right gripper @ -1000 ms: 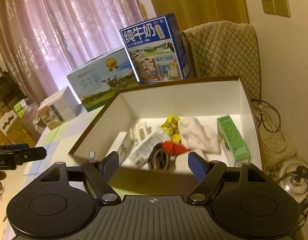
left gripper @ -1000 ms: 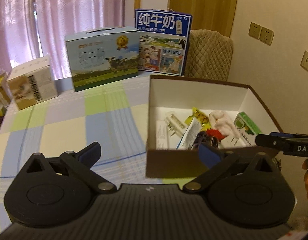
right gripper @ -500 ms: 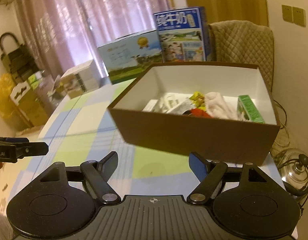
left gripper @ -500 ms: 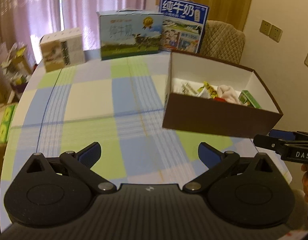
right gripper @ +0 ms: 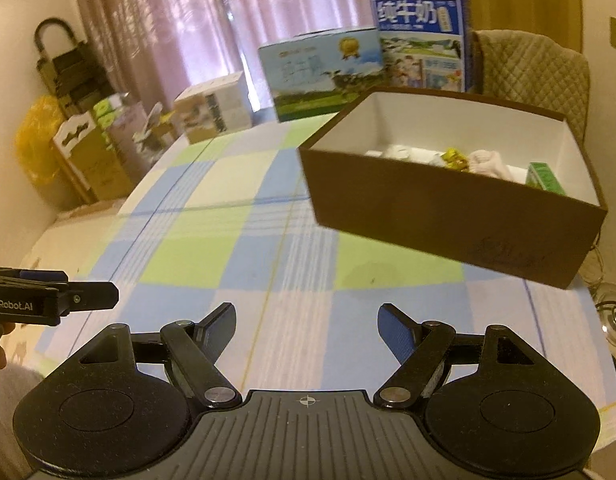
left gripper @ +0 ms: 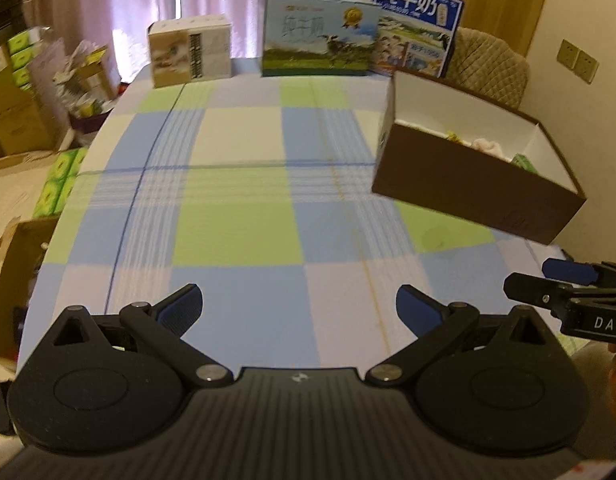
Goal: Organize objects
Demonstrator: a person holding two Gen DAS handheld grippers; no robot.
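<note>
Both claws, left claw [left gripper: 298,308] and right claw [right gripper: 307,326], gape wide, empty over checked tabletop [left gripper: 236,224]; blue carton [left gripper: 417,26] reads "纯牛奶".

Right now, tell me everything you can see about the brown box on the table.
The brown box is an open, lidless rectangular carton, apparently cardboard, dark brown outside and white inside. It sits flat on the checked tablecloth near the table's right edge, ahead of both grippers and touched by neither. Inside lie small items: a yellow packet, a pale pink cloth and a green carton against the right wall. A faint dark mark shows on its front face.
</note>
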